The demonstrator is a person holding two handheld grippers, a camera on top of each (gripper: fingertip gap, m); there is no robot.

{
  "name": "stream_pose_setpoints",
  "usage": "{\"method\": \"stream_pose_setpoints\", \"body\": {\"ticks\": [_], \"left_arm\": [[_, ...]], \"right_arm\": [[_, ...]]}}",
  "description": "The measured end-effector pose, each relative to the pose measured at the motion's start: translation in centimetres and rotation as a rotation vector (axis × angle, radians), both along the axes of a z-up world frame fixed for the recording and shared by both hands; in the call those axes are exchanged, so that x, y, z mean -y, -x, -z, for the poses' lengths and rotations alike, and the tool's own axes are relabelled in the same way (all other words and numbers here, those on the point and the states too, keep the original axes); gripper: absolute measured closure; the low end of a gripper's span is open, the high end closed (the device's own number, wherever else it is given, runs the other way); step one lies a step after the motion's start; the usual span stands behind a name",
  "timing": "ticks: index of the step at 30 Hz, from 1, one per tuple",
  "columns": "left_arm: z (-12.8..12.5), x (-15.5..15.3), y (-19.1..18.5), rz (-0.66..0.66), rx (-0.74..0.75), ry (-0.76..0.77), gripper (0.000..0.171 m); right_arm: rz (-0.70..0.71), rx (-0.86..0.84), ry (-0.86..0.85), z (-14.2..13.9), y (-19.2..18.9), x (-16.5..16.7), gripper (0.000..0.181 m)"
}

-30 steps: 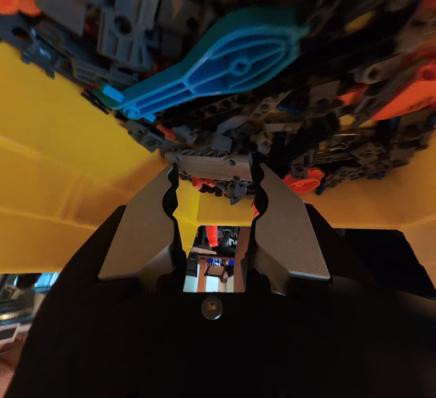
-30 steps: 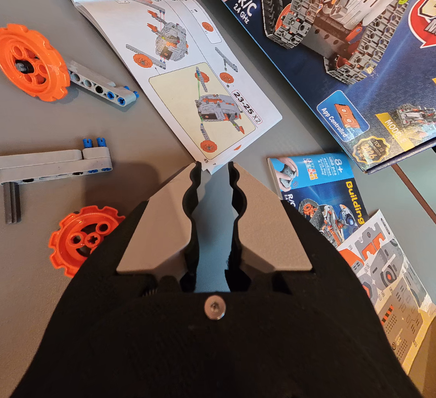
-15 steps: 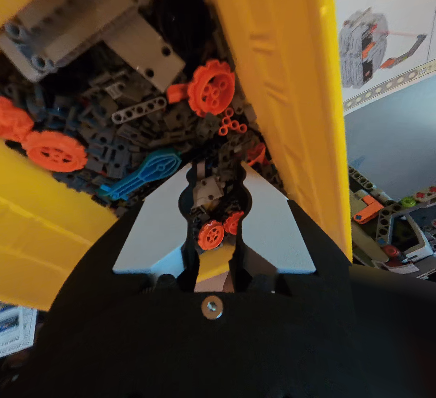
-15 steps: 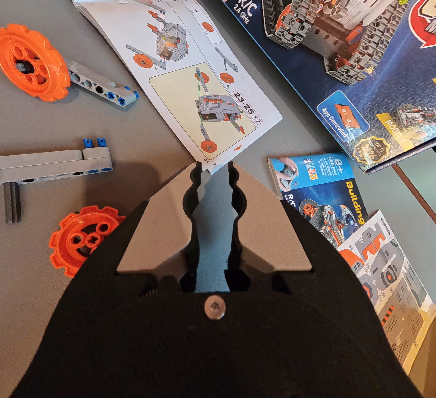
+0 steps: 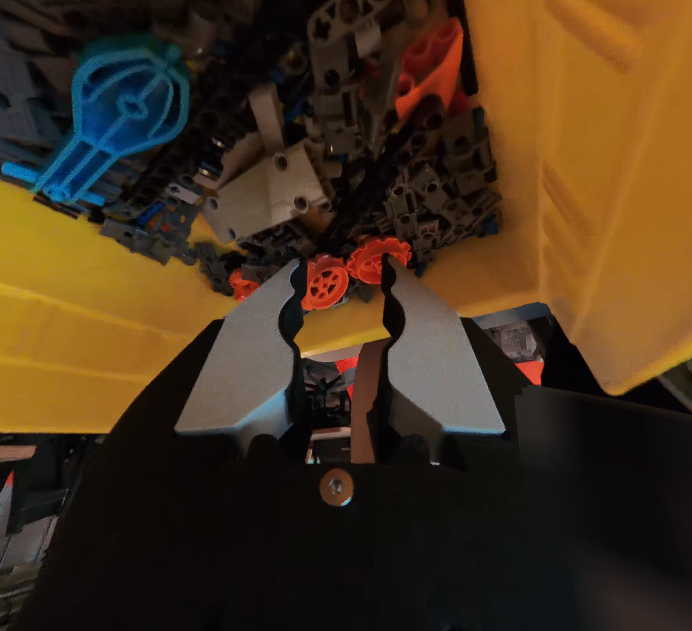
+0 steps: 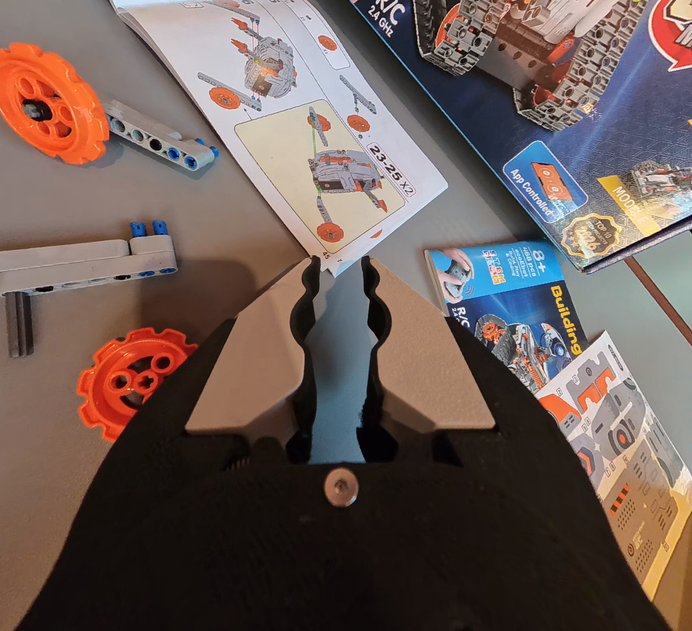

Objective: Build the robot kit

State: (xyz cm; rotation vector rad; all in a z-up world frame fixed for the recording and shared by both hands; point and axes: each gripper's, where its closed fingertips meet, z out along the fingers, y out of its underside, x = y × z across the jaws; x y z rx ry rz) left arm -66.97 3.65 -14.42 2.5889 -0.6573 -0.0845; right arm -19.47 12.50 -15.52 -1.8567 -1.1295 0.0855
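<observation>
Jaws of the left gripper (image 5: pixel 340 268) stand wide over a small orange gear (image 5: pixel 324 286) at 12 o'clock, inside the yellow bin (image 5: pixel 584 163) of mixed parts. Jaws of the right gripper (image 6: pixel 339 265) stand narrow and empty above the grey table (image 6: pixel 224 208); an open booklet (image 6: pixel 299 119) lies beyond at 12 o'clock.

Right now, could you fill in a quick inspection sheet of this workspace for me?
Surface: grey table.
Job's things: yellow bin of building pieces; small orange wheel between the left gripper's fingertips.
Clutter: open booklet, printed box, two orange wheels, grey beams, leaflets.
Grippers: left gripper open in the bin; right gripper open, empty.
Cables: nothing seen.
Surroundings: too dark to tell.
</observation>
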Motion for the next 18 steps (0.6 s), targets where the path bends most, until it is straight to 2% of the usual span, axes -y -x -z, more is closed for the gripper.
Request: {"method": "stream_pose_setpoints", "body": {"ticks": [4, 7, 10, 15, 18], "left_arm": [[0.8, -2.0, 0.9, -0.036, -0.077, -0.039, 0.133], [0.9, -4.0, 1.7, -0.101, -0.084, -0.1, 0.147], [0.7, -5.6, 3.1, -0.17, -0.112, -0.165, 0.151], [0.2, -7.8, 3.6, -0.232, -0.07, -0.273, 0.148], [-0.5, -6.8, 2.8, -0.237, -0.023, -0.26, 0.135]], "right_arm": [[-0.001, -0.002, 0.001, 0.0, 0.0, 0.0, 0.159], [-0.001, -0.002, 0.002, 0.0, 0.0, 0.0, 0.159], [-0.001, -0.001, 0.001, 0.0, 0.0, 0.0, 0.159], [0.0, -0.003, 0.003, 0.0, 0.0, 0.0, 0.159], [0.0, -0.002, 0.002, 0.0, 0.0, 0.0, 0.159]]}}
